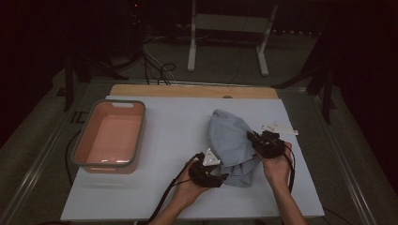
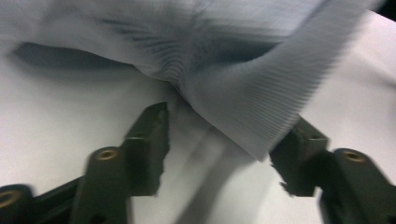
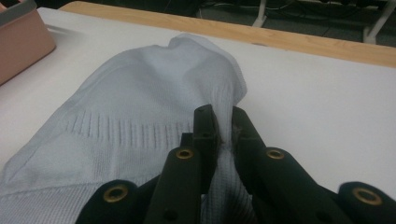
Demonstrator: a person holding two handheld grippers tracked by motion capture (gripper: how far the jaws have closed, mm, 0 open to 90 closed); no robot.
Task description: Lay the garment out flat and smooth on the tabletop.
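Observation:
A pale blue-grey knitted garment (image 1: 230, 140) lies crumpled on the white table (image 1: 178, 126), right of centre. My right gripper (image 1: 253, 138) grips its right edge; in the right gripper view the jaws (image 3: 223, 119) are shut on a fold of the ribbed knit (image 3: 140, 102). My left gripper (image 1: 220, 177) sits at the garment's near left corner. In the left gripper view its jaws (image 2: 229, 135) stand apart, with a hanging flap of the garment (image 2: 243, 93) between them and the pads not pressing on it.
A pink basin with a grey rim (image 1: 87, 140) stands empty at the table's left, its corner also in the right gripper view (image 3: 18, 42). A small white plastic piece (image 1: 279, 127) lies right of the garment. A wooden strip (image 1: 187, 90) borders the far edge.

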